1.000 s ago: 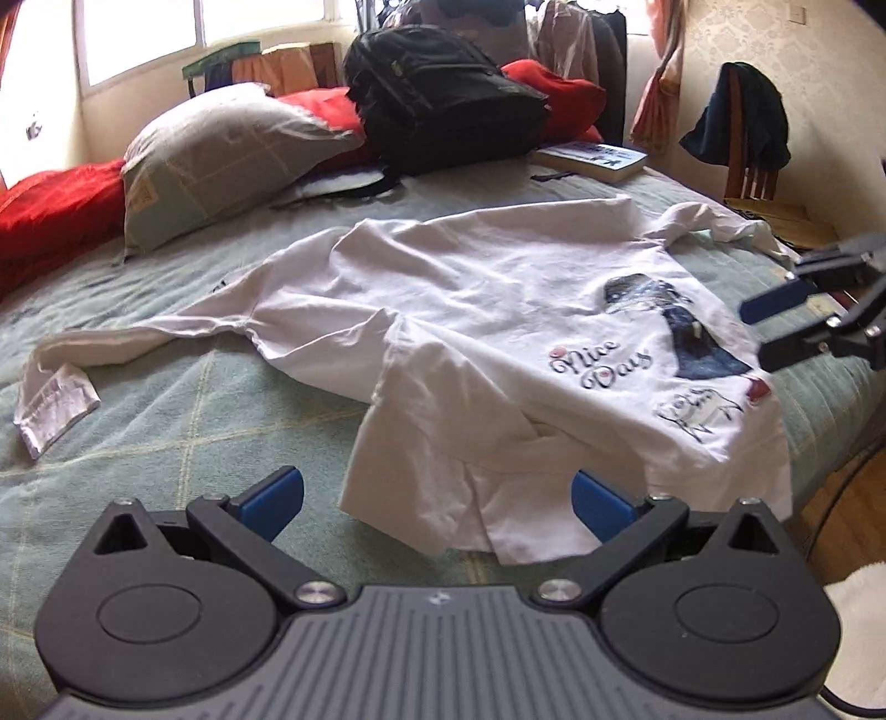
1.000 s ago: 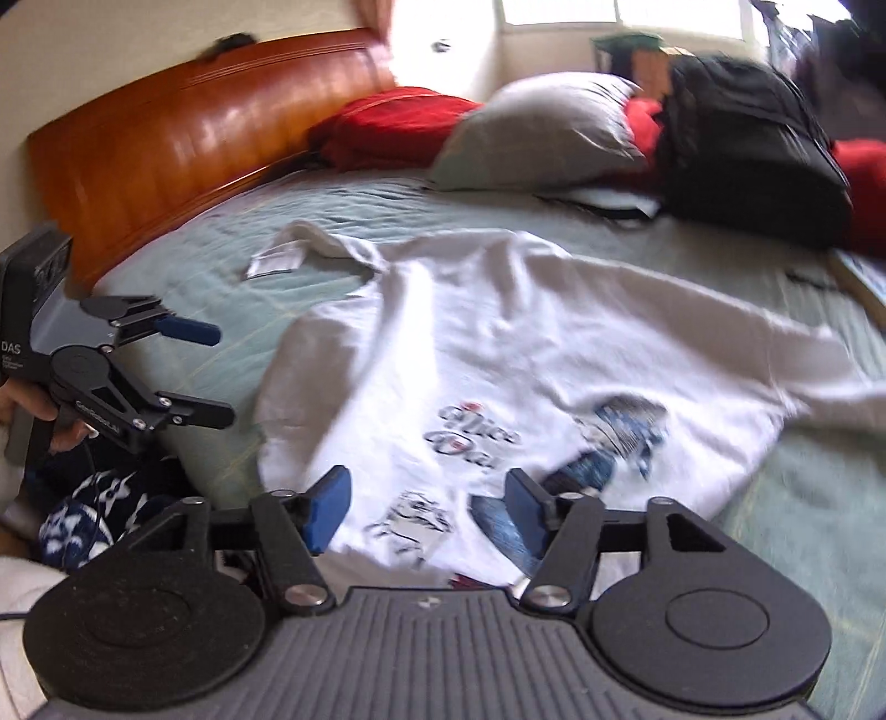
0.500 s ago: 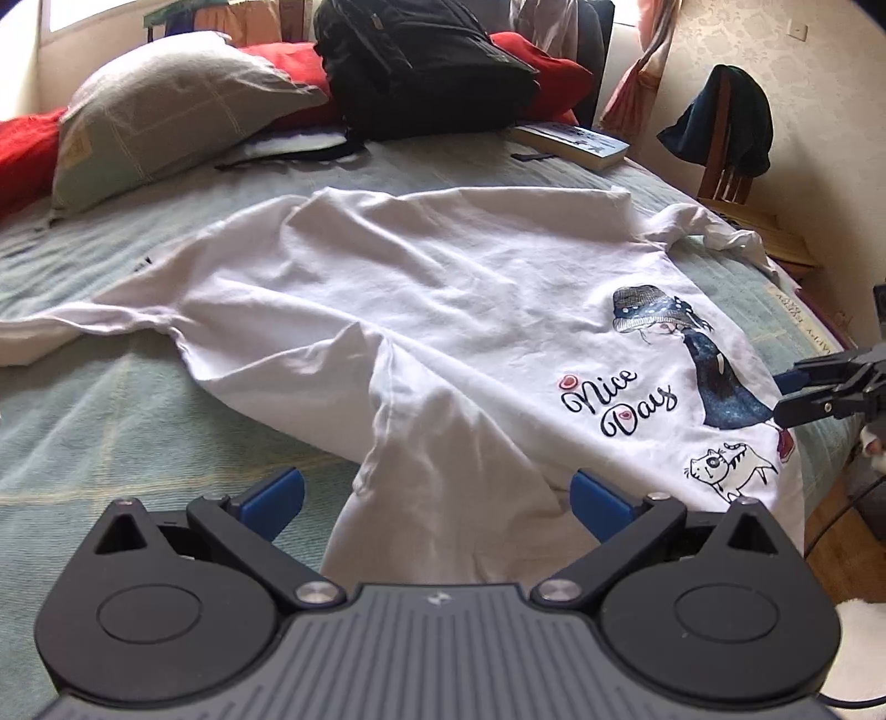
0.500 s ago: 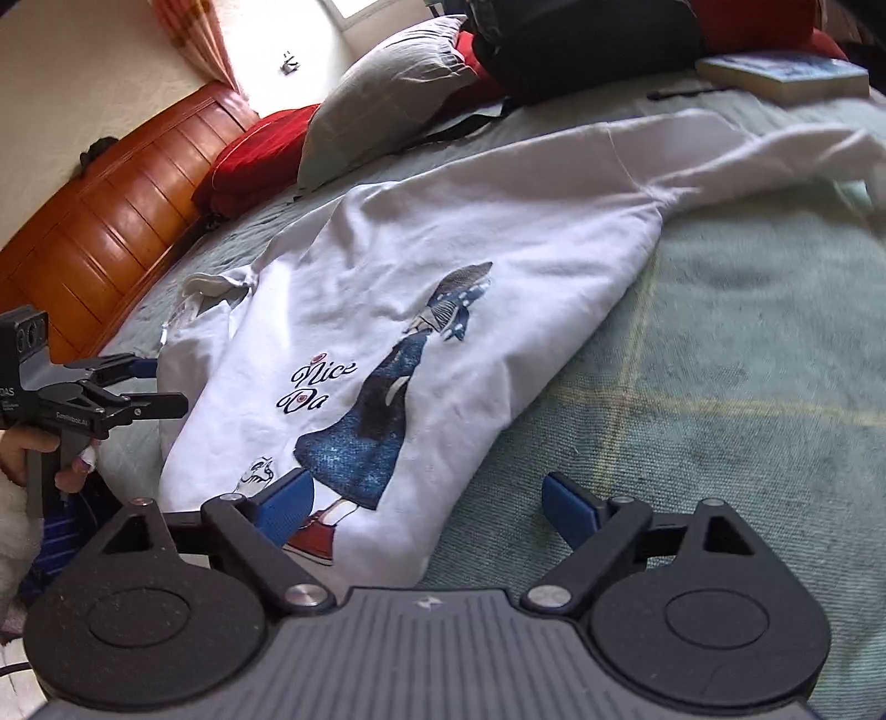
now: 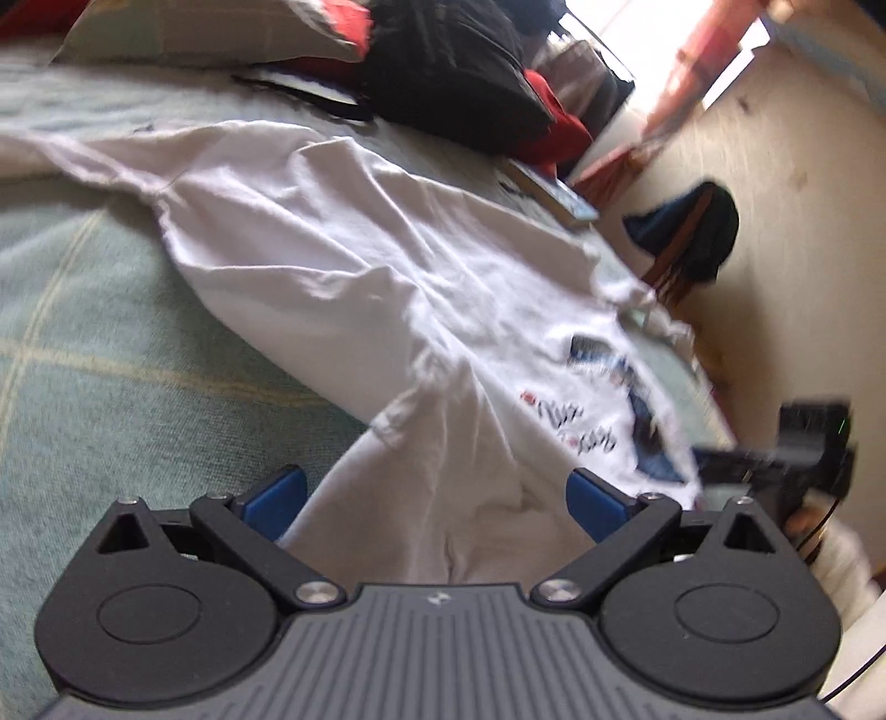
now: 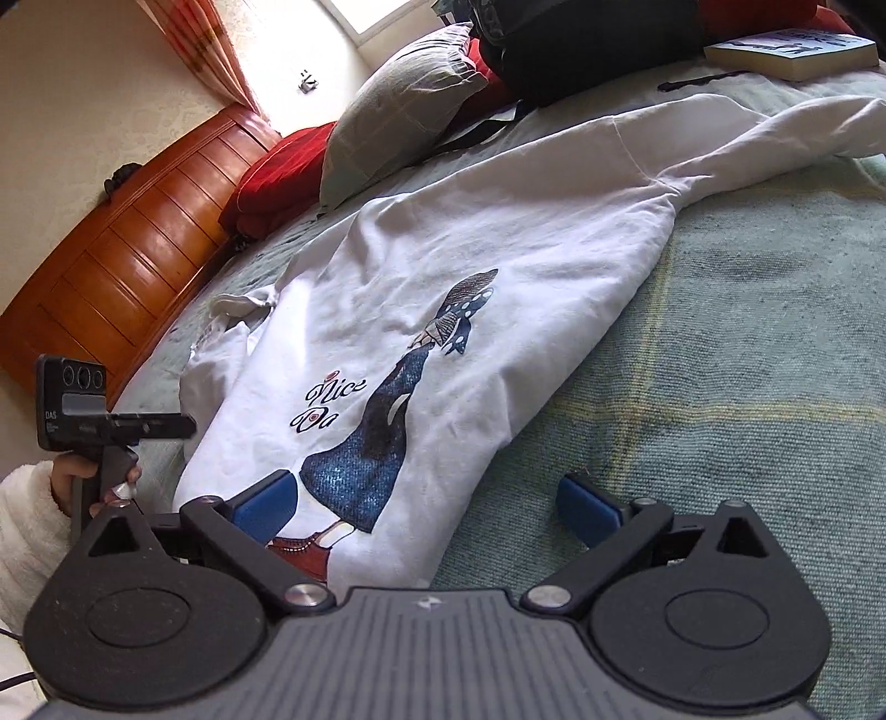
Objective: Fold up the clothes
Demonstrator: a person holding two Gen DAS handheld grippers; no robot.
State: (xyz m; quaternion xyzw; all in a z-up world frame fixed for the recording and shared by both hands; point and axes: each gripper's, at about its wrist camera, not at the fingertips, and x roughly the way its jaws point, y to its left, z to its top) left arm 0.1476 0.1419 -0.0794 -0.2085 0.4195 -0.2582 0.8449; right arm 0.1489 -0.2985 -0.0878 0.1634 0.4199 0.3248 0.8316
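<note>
Looking along the left gripper (image 5: 437,501), whose blue-padded fingers (image 5: 275,497) stand wide apart with nothing held between them, the left wrist view shows a white long-sleeved shirt (image 5: 354,266) spread, rumpled, over a pale green bedspread (image 5: 83,343) with faint yellow check lines; the shirt's near hem lies between and just beyond the fingers. Beyond the shirt lie a grey-green pillow (image 5: 210,33), a black backpack (image 5: 448,66) over red bedding (image 5: 559,133) and a book (image 5: 559,196) near the bed's edge; a dark garment (image 5: 698,232) hangs over a wooden chair against a cream wall, and the right gripper (image 5: 720,462) appears blurred at the shirt's far corner, its jaw state unreadable here. In the right wrist view the right gripper (image 6: 426,504) is likewise spread open and empty, its left finger over the shirt's (image 6: 459,266) printed hem and its right finger over bare bedspread (image 6: 747,343). The print, a figure in blue with the script "Nice Da", faces up. A sleeve (image 6: 775,138) runs toward the book (image 6: 792,50). A wooden headboard (image 6: 127,266), red pillows (image 6: 277,177), the grey-green pillow (image 6: 398,105) and an orange curtain (image 6: 205,50) line the far side, and a hand (image 6: 83,476) in a fluffy white sleeve (image 6: 27,531) holds the left gripper (image 6: 183,426) beside the shirt's edge.
</note>
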